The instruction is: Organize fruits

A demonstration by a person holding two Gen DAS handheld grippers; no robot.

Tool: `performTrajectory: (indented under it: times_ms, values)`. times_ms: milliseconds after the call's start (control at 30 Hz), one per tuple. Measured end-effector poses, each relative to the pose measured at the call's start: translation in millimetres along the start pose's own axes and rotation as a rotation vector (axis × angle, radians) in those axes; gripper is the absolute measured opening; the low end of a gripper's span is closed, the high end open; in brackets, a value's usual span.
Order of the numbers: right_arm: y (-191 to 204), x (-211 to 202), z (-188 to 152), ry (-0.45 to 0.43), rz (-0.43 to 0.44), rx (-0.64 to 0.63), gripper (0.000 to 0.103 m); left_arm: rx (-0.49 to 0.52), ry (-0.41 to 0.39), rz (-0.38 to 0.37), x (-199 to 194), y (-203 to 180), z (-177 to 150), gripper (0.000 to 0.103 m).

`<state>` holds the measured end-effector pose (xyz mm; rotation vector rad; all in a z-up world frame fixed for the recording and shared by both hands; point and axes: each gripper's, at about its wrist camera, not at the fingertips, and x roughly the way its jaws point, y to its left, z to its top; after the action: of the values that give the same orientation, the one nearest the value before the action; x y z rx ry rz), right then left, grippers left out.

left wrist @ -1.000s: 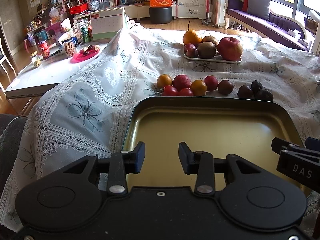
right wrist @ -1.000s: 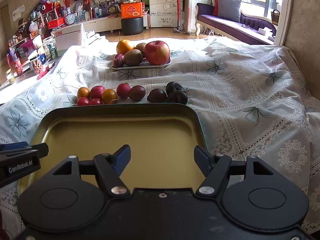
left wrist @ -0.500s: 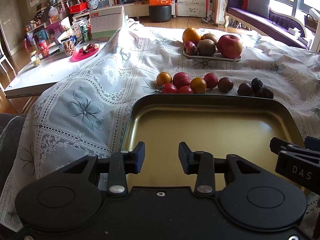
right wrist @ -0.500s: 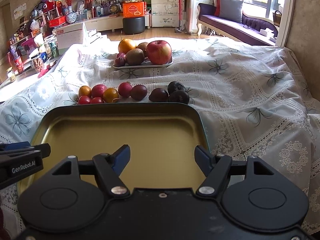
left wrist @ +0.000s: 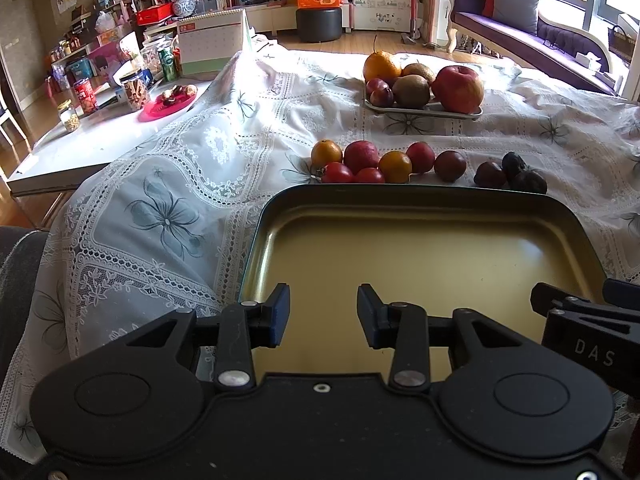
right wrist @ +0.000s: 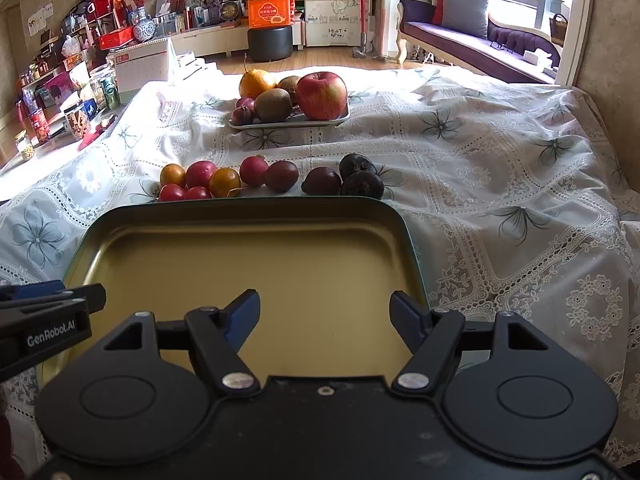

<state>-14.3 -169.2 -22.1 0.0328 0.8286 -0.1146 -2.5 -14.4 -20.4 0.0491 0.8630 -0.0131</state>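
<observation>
A dark-rimmed, gold-lined tin tray (left wrist: pixel 420 248) (right wrist: pixel 240 264) lies empty on the lace tablecloth right in front of both grippers. Behind its far rim runs a row of small fruits (left wrist: pixel 384 162) (right wrist: pixel 240 178): oranges, red tomatoes, plums and dark wrinkled ones at the right end (right wrist: pixel 360 180). Further back a flat plate (left wrist: pixel 424 110) (right wrist: pixel 288 122) carries an apple, kiwis, an orange and a plum. My left gripper (left wrist: pixel 323 312) hovers open over the tray's near left part, nothing between its fingers. My right gripper (right wrist: pixel 325 318) hovers open and wide over the tray's near right part, also empty.
The table's left side is bare white with jars, cans, a calendar and a pink dish (left wrist: pixel 168 98). The cloth hangs over the right edge (right wrist: pixel 600 240). A sofa, stool and shelves stand beyond the table. Each gripper's side shows in the other's view (left wrist: pixel 588 328) (right wrist: pixel 44 320).
</observation>
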Motion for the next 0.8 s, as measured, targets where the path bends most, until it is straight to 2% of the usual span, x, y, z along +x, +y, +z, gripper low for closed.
performTrajectory:
  times_ms: [200, 367, 467, 633, 800]
  values:
    - [4, 5, -1, 0.026, -0.011, -0.026, 0.078, -0.002, 0.003, 0.000, 1, 0, 0, 0.048]
    - [9, 14, 3, 0.118, -0.075, -0.042, 0.082, -0.003, 0.003, 0.000, 1, 0, 0, 0.048]
    - [11, 15, 3, 0.140, -0.089, -0.054, 0.082, -0.006, 0.003, 0.000, 1, 2, 0, 0.048]
    - [12, 8, 8, 0.106, -0.062, -0.066, 0.082, -0.014, 0.009, 0.001, 3, 5, 1, 0.048]
    - [8, 3, 14, 0.030, -0.065, -0.088, 0.079, -0.021, 0.011, -0.001, 6, 7, 2, 0.048]
